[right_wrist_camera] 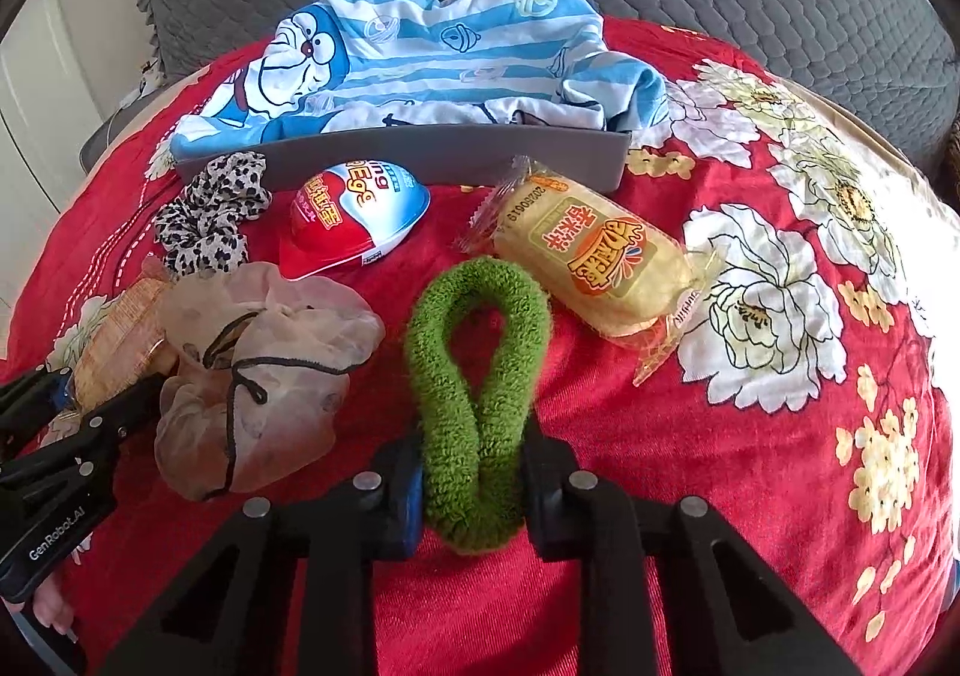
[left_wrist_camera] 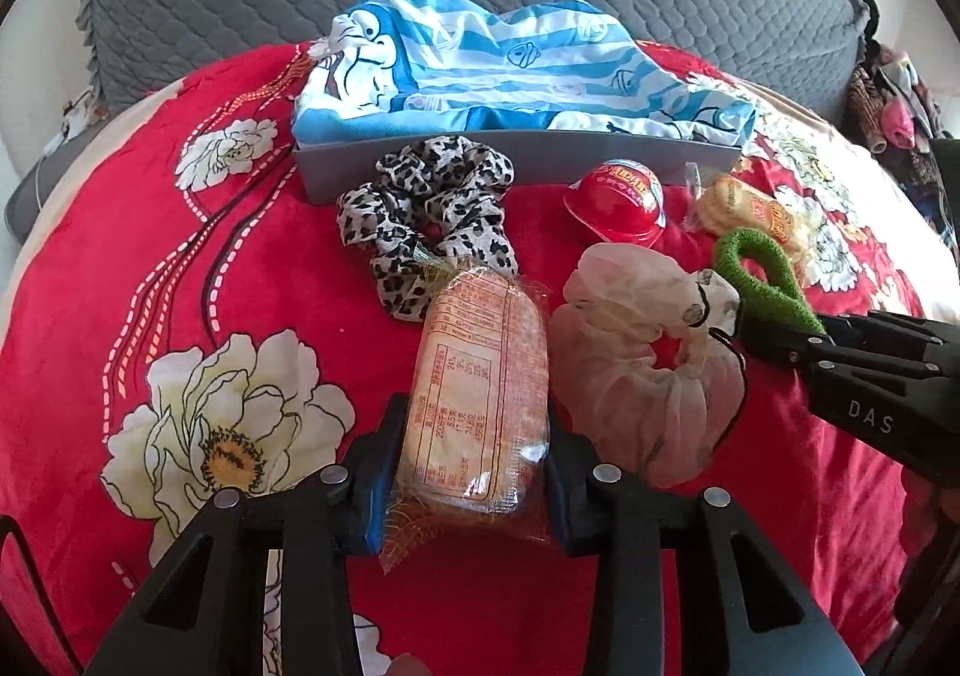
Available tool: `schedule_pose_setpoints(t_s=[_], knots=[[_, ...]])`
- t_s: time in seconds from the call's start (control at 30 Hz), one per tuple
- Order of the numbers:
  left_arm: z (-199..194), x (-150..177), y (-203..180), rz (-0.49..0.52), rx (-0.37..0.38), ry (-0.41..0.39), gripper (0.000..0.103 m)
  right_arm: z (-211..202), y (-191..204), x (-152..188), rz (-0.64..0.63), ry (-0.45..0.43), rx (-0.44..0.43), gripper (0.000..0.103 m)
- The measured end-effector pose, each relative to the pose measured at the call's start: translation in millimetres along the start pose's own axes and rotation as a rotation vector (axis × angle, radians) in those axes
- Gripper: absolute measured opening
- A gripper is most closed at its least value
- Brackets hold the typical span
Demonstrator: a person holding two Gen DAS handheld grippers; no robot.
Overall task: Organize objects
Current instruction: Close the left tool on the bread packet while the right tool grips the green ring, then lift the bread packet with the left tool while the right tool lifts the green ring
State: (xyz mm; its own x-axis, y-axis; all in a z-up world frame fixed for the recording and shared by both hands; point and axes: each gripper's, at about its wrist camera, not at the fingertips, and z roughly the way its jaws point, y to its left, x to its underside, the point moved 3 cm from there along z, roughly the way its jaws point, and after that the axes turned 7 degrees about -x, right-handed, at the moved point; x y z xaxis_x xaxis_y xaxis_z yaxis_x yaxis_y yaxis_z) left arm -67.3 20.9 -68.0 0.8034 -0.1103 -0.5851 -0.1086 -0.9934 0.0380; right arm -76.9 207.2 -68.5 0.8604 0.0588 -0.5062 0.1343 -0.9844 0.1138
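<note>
3 scrunchies (right_wrist_camera: 475, 406), 2 snack pkts (right_wrist_camera: 600, 268), 1 egg toy (right_wrist_camera: 354, 220), 1 tray (right_wrist_camera: 420, 154), 1 cloth (right_wrist_camera: 432, 58).

cloth (right_wrist_camera: 420, 70) in tray (right_wrist_camera: 420, 154), scrunchies (right_wrist_camera: 210, 208) before it (snacks (right_wrist_camera: 600, 262) rightward)

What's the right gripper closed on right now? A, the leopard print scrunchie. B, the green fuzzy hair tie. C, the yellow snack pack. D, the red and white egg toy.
B: the right gripper pinches the green fuzzy hair tie between its pads.
</note>
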Motion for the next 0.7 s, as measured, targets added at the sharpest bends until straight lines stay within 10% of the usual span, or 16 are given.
schedule_pose_setpoints(t_s=[0.7], knots=[[-18.9, -3.9, 0.4, -0.01, -0.021, -0.028, 0.04, -22.3, 7.8, -0.1, -0.005, -0.029, -0.022, 0.025]])
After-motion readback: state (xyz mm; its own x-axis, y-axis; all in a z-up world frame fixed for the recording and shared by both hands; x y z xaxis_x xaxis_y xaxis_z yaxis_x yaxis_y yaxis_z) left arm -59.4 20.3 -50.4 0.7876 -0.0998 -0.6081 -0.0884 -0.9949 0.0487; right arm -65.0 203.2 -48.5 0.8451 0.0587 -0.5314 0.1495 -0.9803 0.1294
